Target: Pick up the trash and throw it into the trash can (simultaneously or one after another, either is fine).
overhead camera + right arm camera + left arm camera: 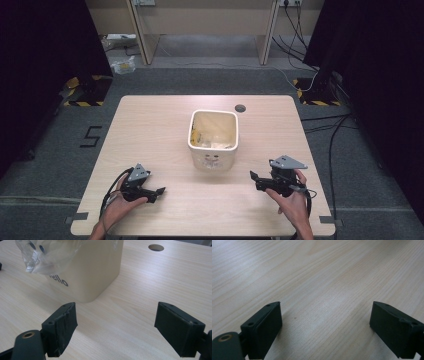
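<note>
Bin [213, 145] w/ "hello" print (partly hidden by plastic liner [45, 255]), left gripper [324, 325] & right gripper [116, 327] both wide, empty.

Pale wooden table [150, 130] with a cream, square, rounded-corner plastic bin [213, 141] at its centre, crumpled clear liner inside, and a small round hole [240, 107] in the tabletop just behind it. Black two-jaw left gripper [159, 192] low over the near left, held in a hand, jaws toward the middle. Black right gripper [254, 180] near right, grey three-cornered plate on top, well apart from the bin.
</note>
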The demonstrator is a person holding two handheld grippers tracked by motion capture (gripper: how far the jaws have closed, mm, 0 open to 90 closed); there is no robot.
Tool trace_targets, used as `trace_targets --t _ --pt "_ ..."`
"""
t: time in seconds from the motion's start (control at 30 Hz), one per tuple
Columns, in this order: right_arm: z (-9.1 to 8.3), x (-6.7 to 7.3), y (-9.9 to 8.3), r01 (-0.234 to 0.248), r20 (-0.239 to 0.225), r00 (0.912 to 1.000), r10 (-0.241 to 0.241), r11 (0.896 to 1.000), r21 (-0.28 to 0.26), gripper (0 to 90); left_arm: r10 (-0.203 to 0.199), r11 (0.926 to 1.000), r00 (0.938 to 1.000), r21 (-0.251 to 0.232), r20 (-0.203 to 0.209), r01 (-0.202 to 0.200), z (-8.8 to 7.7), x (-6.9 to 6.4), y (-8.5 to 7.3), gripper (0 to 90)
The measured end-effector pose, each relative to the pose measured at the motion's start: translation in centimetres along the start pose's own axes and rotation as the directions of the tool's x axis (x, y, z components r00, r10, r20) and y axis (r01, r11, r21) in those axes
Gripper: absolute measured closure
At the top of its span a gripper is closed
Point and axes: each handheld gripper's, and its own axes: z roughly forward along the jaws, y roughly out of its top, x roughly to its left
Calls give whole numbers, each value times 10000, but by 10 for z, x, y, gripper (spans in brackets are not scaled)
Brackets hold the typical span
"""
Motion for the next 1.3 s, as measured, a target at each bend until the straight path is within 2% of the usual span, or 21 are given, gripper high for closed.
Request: trace_targets --t 0.5,0.8,1.3 --pt "4 5 -19 -38 -70 10000 40 9995 309 172 0 10000 10000 0 -2 0 0 0 0 99" --pt "12 15 -25 99 -288 9995 -84 9985 530 171 1 10000 10000 2 -2 -1 0 0 0 99" --pt "16 16 -44 -150 -304 9994 180 9952 965 171 0 10000 10000 -1 -3 0 0 0 0 98"
